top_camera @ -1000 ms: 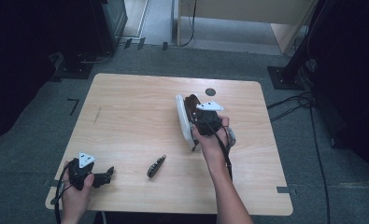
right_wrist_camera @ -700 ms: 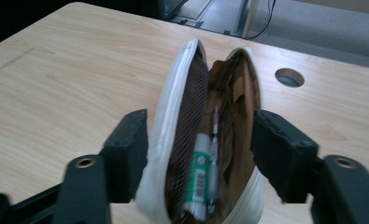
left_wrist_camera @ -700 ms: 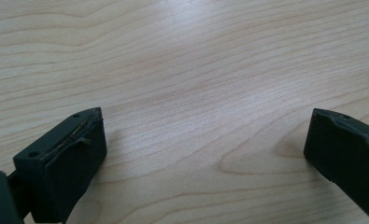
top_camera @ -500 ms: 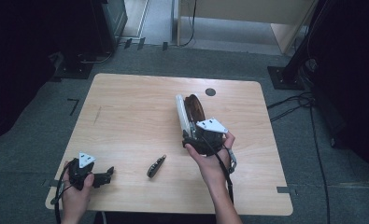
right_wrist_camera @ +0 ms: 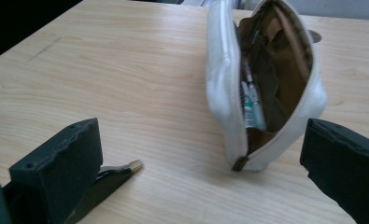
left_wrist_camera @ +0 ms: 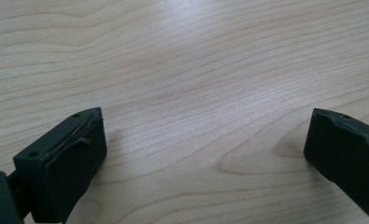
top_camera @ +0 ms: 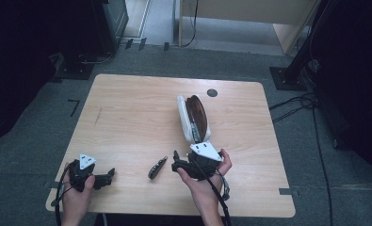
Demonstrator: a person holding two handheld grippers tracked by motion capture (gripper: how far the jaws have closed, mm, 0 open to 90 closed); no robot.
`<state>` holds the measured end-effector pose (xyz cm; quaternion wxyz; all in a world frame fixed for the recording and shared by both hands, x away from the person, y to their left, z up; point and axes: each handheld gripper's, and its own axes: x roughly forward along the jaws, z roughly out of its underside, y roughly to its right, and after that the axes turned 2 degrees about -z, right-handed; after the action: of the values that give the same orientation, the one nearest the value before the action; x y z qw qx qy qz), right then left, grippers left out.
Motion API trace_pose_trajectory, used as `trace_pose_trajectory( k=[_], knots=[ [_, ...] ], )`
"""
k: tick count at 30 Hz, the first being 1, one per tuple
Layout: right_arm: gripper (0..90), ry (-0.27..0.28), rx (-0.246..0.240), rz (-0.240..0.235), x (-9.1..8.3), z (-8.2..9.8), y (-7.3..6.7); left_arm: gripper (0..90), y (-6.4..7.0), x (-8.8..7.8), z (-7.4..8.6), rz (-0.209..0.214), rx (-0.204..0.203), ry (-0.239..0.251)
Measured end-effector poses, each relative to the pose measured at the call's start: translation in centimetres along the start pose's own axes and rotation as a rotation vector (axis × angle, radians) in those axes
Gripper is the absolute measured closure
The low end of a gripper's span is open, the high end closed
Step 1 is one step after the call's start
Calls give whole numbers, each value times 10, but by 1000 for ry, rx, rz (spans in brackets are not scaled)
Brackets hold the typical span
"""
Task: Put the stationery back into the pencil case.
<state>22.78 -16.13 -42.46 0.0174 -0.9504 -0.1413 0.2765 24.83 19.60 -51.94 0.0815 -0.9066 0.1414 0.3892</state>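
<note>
A white pouch (top_camera: pixel 191 118) lies unzipped at the table's middle, brown lining up. In the right gripper view the pouch (right_wrist_camera: pixel 224 88) holds a couple of pens (right_wrist_camera: pixel 251 100). A small dark object with a brass tip (top_camera: pixel 157 167) lies in front of the pouch's near end, beside the left jaw (right_wrist_camera: pixel 112 179). My right gripper (top_camera: pixel 176 162) (right_wrist_camera: pixel 203 140) sits just short of the pouch, open. Its jaws have just been opening, and nothing is gripped between them. My left gripper (top_camera: pixel 111 175) (left_wrist_camera: pixel 205 126) rests open over bare wood at the near left corner.
The wooden table (top_camera: pixel 127 117) has a round dark cable hole (top_camera: pixel 212 92) at the back right. Dark stands and cables sit on the grey floor around it. A cable trails from each gripper toward the near edge.
My right gripper has pulled back from over the pouch toward the near edge. Its jaws have gone from nearly shut to wide. The left gripper has stayed put.
</note>
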Motion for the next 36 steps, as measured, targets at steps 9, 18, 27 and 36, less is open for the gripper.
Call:
trace_pose_trajectory(
  k=[9, 18, 27, 36],
  knots=[
    [0, 5, 60, -69, 1, 28, -22, 0, 0, 0, 0, 0, 0, 0],
    [0, -62, 52, -124, 21, 57, -51, 0, 0, 0, 0, 0, 0, 0],
    [0, -105, 48, -155, 39, 68, -76, 0, 0, 0, 0, 1, 0, 0],
    [11, -143, 26, -117, 54, 74, -96, 0, 0, 0, 0, 0, 0, 0]
  ],
)
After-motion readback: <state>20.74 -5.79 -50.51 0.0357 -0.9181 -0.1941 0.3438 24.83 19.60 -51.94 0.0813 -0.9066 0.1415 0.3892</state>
